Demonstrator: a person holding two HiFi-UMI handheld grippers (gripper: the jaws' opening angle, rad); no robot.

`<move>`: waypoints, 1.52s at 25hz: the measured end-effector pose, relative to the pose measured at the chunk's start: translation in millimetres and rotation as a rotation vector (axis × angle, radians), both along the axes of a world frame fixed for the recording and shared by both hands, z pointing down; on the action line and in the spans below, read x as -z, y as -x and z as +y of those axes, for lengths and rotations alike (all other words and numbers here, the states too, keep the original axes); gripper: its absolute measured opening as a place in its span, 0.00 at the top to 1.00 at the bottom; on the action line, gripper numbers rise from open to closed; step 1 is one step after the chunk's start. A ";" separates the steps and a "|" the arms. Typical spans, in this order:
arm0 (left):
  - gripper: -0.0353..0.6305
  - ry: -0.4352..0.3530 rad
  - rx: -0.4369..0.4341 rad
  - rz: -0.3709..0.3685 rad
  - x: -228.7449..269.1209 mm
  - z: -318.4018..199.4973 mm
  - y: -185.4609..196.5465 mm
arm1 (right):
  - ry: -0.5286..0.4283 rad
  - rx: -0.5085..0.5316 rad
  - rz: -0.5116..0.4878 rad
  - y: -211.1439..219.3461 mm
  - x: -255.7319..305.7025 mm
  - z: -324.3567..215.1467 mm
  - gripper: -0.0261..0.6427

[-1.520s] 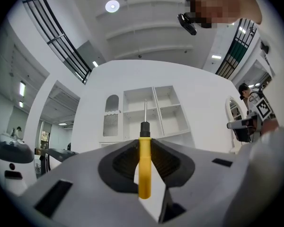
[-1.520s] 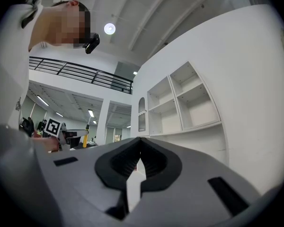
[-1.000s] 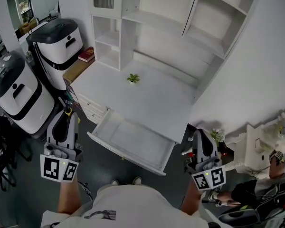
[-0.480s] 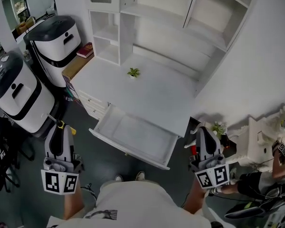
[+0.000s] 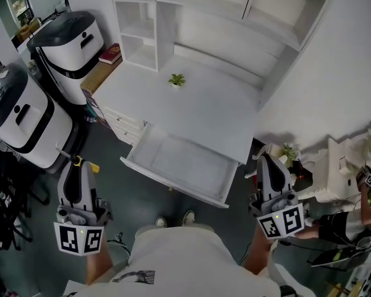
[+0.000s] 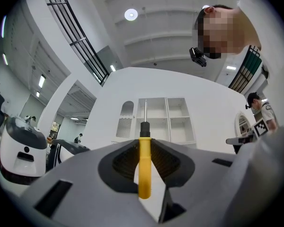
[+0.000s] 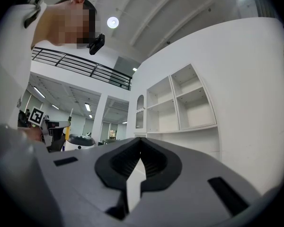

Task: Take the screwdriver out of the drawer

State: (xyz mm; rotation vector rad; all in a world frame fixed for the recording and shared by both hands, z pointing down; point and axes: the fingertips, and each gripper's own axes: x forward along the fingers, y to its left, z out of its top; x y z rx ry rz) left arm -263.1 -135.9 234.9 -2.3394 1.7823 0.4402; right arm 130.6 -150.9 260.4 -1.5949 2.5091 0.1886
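A yellow-handled screwdriver (image 6: 144,167) with a black collar and a thin metal shaft is clamped between the jaws of my left gripper (image 6: 145,143), shaft pointing forward and up. In the head view the left gripper (image 5: 78,164) hangs left of the open white drawer (image 5: 173,187), and the screwdriver (image 5: 88,164) pokes out at its tip. The drawer looks bare inside. My right gripper (image 5: 266,160) hangs off the drawer's right corner. In its own view the right gripper (image 7: 140,146) has its jaws together with nothing between them.
The white desk (image 5: 204,119) carries a small green plant (image 5: 177,80) under a white shelf unit (image 5: 235,17). Two white-and-black machines (image 5: 18,113) (image 5: 68,39) stand at the left, with a red book (image 5: 111,54) behind. Another person's arm (image 5: 358,221) is at the right. My shoes (image 5: 173,218) are below the drawer.
Both grippers have drawn back a little from the desk and drawer. The screwdriver stays clamped in the left gripper. The drawer stays open.
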 end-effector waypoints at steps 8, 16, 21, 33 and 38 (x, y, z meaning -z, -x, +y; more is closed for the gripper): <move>0.82 -0.008 -0.036 -0.002 -3.8 -3.4 -0.5 | 0.016 0.005 0.012 12.2 -6.9 3.4 0.95; 0.82 0.008 -0.068 0.019 -10.3 -1.6 5.4 | 0.023 0.001 0.033 27.2 -3.6 15.1 0.95; 0.82 0.018 -0.093 0.027 -12.6 -4.0 1.7 | 0.031 -0.015 0.030 26.2 -5.0 21.2 0.95; 0.82 0.028 -0.125 0.012 -14.9 -12.3 -20.2 | 0.042 -0.042 0.011 7.8 -12.9 24.4 0.95; 0.82 0.024 -0.123 0.010 -12.2 -14.4 -23.3 | 0.037 -0.036 0.004 6.2 -11.8 20.8 0.95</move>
